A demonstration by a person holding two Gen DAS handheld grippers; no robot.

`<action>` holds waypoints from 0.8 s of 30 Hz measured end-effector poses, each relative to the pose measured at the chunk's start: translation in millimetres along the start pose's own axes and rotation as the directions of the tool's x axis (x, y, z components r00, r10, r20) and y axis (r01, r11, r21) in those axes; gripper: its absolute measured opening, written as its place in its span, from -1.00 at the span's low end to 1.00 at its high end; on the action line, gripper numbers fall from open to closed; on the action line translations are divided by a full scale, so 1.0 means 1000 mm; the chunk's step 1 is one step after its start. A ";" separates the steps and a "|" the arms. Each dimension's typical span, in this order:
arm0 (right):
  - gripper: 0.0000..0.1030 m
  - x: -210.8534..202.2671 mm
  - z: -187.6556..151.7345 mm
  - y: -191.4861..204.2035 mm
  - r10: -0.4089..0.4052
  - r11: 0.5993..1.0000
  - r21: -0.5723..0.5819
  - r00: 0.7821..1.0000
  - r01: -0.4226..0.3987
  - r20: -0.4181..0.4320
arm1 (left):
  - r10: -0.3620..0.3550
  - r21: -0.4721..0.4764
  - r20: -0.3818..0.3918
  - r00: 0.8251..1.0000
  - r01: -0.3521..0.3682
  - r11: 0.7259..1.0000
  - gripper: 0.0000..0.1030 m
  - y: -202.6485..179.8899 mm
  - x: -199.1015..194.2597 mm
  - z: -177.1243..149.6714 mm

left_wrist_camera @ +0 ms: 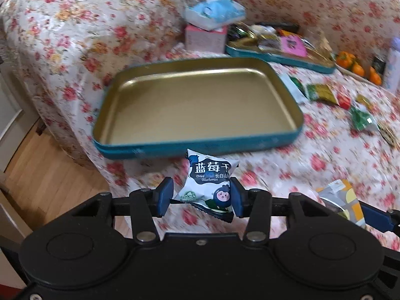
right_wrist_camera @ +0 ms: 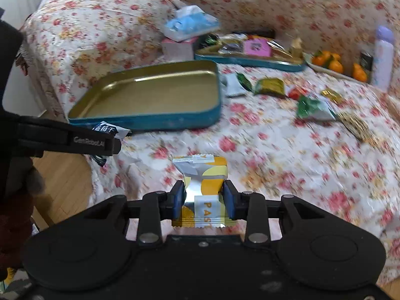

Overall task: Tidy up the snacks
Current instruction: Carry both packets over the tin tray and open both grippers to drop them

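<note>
The loose snack packets [right_wrist_camera: 270, 86] toward the sofa's far right corner are smeared by motion, so their print cannot be read. The blueberry packet [right_wrist_camera: 105, 130] is mostly hidden behind the left tool [right_wrist_camera: 110, 142]. The picture's edge crops the purple-capped bottle [left_wrist_camera: 393, 65].
</note>
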State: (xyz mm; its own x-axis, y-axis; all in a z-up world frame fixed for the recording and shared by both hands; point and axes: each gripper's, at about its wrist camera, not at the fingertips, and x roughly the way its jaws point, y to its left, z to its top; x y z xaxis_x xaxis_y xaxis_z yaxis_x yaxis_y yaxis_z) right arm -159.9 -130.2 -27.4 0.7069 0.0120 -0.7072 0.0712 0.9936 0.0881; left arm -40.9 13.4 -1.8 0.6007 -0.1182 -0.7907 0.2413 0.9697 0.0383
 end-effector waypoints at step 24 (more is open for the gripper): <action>-0.31 0.065 0.091 0.018 0.018 1.000 -0.020 0.997 -0.016 0.075 | 0.142 -0.066 0.005 0.990 -0.141 0.988 0.06 0.048 0.058 0.067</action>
State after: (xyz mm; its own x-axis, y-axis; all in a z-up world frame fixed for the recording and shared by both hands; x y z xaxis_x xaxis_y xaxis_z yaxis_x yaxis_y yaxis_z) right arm -49.0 -121.9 -7.6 0.7591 0.0213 -0.6507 0.0455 0.9953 0.0857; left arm 56.8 38.8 -4.4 0.6327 0.0197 -0.7742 0.1033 0.9886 0.1096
